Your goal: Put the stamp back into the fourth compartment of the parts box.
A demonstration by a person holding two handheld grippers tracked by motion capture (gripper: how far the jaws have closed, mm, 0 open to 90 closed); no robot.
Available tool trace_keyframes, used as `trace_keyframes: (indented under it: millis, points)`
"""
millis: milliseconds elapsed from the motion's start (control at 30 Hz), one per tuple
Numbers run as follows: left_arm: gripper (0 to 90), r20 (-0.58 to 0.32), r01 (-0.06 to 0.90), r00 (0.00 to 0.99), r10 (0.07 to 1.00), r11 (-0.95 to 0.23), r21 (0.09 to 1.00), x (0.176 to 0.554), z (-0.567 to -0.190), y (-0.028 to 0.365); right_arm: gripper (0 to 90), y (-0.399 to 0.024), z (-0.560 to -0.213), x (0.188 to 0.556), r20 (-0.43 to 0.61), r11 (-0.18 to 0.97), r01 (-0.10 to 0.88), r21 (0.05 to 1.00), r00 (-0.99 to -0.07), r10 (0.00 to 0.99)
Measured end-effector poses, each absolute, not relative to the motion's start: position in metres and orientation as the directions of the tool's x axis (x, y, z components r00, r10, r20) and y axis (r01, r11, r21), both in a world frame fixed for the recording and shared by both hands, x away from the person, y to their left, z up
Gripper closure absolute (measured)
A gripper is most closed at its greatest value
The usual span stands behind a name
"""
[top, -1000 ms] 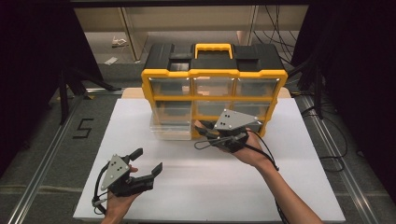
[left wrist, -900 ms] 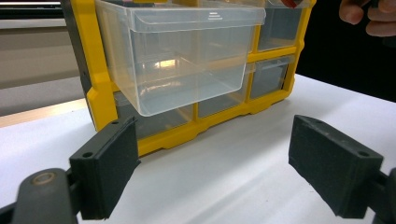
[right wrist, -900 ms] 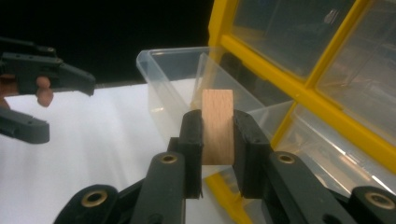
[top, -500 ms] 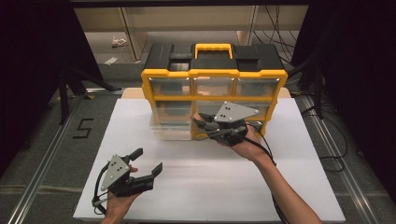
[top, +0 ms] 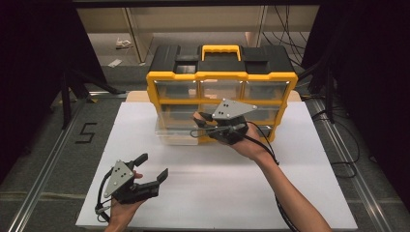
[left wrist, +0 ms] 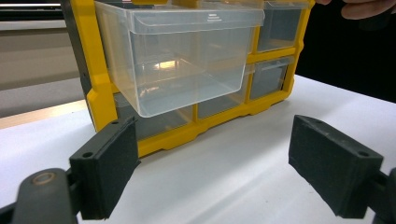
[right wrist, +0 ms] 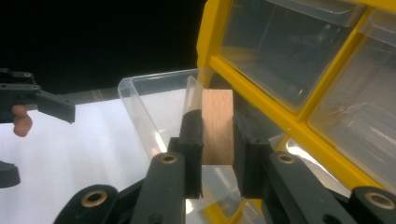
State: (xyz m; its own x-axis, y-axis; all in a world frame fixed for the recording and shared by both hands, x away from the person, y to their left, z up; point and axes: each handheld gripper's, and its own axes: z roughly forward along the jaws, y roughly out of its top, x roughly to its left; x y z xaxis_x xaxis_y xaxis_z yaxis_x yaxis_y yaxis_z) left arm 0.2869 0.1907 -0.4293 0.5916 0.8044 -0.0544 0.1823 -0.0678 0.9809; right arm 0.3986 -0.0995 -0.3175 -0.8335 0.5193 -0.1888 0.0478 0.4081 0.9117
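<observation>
A yellow and black organizer with clear drawers stands at the back of the white table. One clear drawer on its left side is pulled out; the left gripper view sees it from the front. My right gripper hangs at that drawer's right side, shut on a small wooden block. In the right gripper view the block is upright between the jaws, over the open drawer. My left gripper rests low at the front left, open, with nothing between its pads.
The white table top stretches between the organizer and the front edge. Metal rails run along both sides of the table. A "5" mark lies on the grey surface at the left. A shelf stands behind the organizer.
My right gripper has carried the block a little up and away from me, closer to the organizer and the pulled-out drawer. The left gripper has stayed where it was.
</observation>
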Motion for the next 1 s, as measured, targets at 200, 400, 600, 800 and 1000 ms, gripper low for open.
trace_keyframes:
  millis: [200, 400, 600, 800, 1000]
  points:
    - [15.7, -0.05, 0.182, 0.597, 0.801, -0.074, 0.981, 0.287, -0.43, 0.189, 75.8, -0.093, -0.317, 0.404, -0.186, 0.416, 0.054, 0.908, -0.837, 0.515]
    - [15.7, -0.055, 0.18, 0.593, 0.804, -0.066, 0.981, 0.287, -0.429, 0.191, 75.8, -0.087, -0.317, 0.407, -0.193, 0.43, 0.055, 0.901, -0.838, 0.511]
    - [15.7, -0.053, 0.18, 0.594, 0.803, -0.069, 0.981, 0.287, -0.429, 0.191, 75.8, -0.08, -0.316, 0.411, -0.189, 0.438, 0.062, 0.897, -0.842, 0.506]
    - [15.8, -0.054, 0.18, 0.594, 0.803, -0.067, 0.981, 0.287, -0.429, 0.191, 75.8, -0.075, -0.315, 0.415, -0.188, 0.452, 0.072, 0.889, -0.843, 0.504]
    - [15.8, -0.052, 0.179, 0.595, 0.802, -0.069, 0.981, 0.286, -0.429, 0.19, 75.7, -0.07, -0.315, 0.418, -0.185, 0.462, 0.081, 0.883, -0.845, 0.502]
